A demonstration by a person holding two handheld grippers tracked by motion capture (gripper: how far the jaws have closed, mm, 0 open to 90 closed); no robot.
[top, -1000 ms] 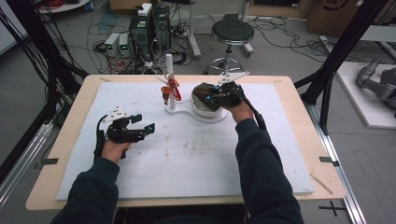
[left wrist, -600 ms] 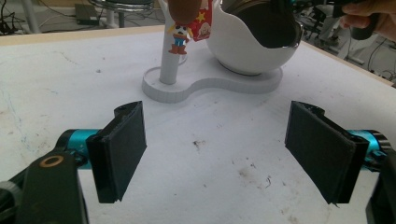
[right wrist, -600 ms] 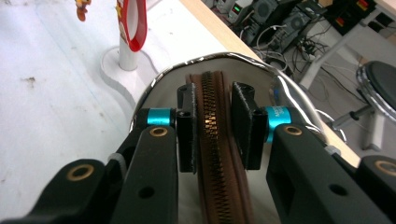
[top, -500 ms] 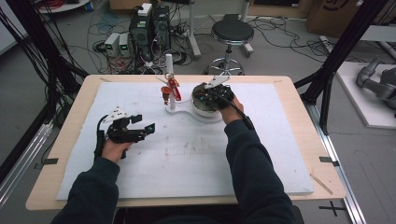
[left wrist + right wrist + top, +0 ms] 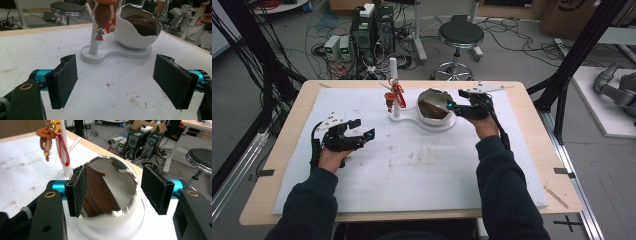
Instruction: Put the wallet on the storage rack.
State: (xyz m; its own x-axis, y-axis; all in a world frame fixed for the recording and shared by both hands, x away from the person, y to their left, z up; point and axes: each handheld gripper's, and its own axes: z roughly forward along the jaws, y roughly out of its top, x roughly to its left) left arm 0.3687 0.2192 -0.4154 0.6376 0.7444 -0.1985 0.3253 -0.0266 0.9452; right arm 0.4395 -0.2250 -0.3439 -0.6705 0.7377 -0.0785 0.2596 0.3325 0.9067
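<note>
Item: egg-shaped bowl (image 5: 433, 106), white shell with jagged rim, on a white base (image 5: 424, 122) at the table's 12 o'clock; something brown lies inside, identity unclear.
Companion piece: keychain figure (image 5: 391, 99) hanging on the base's post (image 5: 393, 87), at the bowl's 9 o'clock.
Right gripper (image 5: 453, 106): jaws apart, just been opening; nothing pressed between the pads.
Position: I see it at the bowl's 3 o'clock, pads just beside the rim; in the right gripper view the bowl (image 5: 110, 202) sits between and below the pads.
Left gripper (image 5: 364, 129): jaws wide apart, empty, parked at the table's 9 o'clock, well apart from the base.
Handling note: I judge this a release; I would back straight away toward 3 o'clock, pads clear of the thin rim, so the bowl does not tip.
</note>
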